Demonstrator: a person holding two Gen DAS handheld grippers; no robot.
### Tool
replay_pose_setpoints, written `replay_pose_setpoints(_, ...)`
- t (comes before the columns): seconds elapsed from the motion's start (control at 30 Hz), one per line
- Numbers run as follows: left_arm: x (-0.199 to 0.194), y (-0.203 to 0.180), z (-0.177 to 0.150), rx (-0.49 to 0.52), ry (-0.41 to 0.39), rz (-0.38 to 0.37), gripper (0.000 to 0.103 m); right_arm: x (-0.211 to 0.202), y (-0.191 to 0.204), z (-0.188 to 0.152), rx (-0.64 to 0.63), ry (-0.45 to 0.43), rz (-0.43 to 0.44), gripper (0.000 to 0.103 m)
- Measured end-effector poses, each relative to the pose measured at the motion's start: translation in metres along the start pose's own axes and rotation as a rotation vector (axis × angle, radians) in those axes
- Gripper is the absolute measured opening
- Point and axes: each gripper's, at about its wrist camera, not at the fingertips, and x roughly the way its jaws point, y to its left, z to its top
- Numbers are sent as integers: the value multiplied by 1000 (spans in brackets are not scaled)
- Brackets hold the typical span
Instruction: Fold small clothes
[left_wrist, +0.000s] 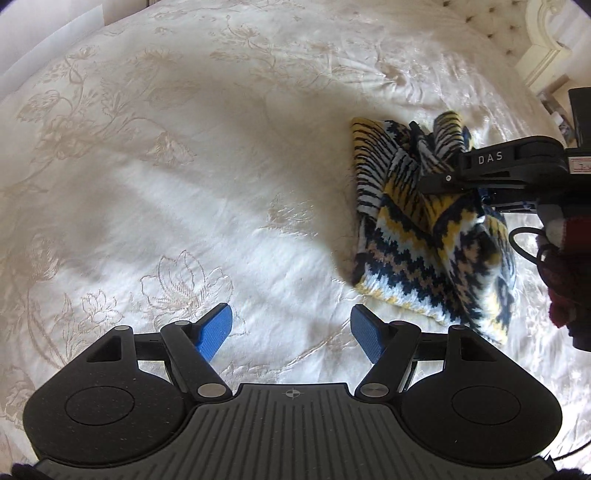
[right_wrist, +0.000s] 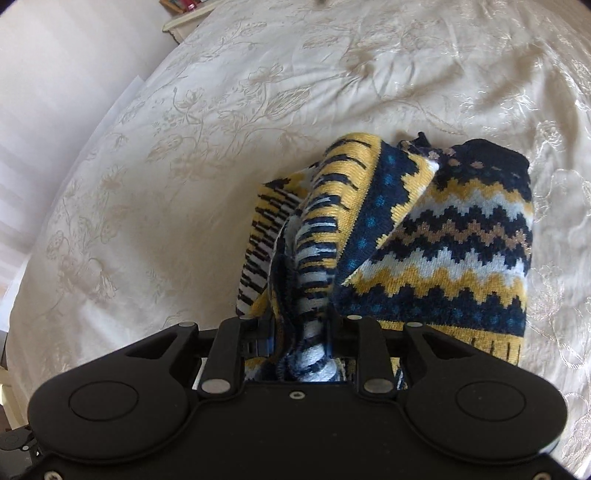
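Note:
A small knitted sweater (left_wrist: 413, 236) with yellow, navy and white zigzag bands lies partly folded on the bed at the right of the left wrist view. My left gripper (left_wrist: 291, 330) is open and empty, its blue pads (left_wrist: 216, 332) just above the bedspread, to the left of the sweater. My right gripper (left_wrist: 448, 162) is shut on a bunched ribbed edge of the sweater and lifts it. In the right wrist view the sweater (right_wrist: 443, 243) fills the middle and its striped edge runs between the fingers of that gripper (right_wrist: 301, 328).
The cream bedspread (left_wrist: 184, 184) with an embroidered flower pattern covers the whole bed. A tufted headboard and white furniture (left_wrist: 532, 40) stand at the far right. A white wall (right_wrist: 55, 110) lies beyond the bed's left edge.

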Motion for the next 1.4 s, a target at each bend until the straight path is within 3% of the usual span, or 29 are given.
replay_pose_setpoints(0.03,0,0,0,-1,2,0,69,0,1,-1,1,-4,28,50)
replay_pose_setpoints(0.07,0,0,0,0,4,-2,69,-3,2,-2,6,-16,77,52)
replay_pose_setpoints(0.13,0,-2,0,5,4,-4,69,-14,3,-3,12,-46,147,52)
replay_pose_setpoints(0.27,-5,-12,4,22,-11,-17,69,-38,-2,-8,4,-108,178,55)
replay_pose_setpoints(0.47,-6,-35,15,39,-37,-83,69,-69,-32,-23,13,-154,127,60)
replay_pose_setpoints(0.73,17,-64,39,-19,-11,-208,69,-89,-63,-66,-37,-134,25,60)
replay_pose_setpoints(0.87,38,-75,62,-29,33,-223,69,-89,-54,-85,-158,-126,-19,63)
replay_pose_setpoints(1.1,77,-86,96,4,105,-206,69,-77,-10,-117,-476,-149,-76,67)
replay_pose_setpoints(1.4,108,-92,112,62,190,-181,67,-38,38,-148,-867,-177,-174,68)
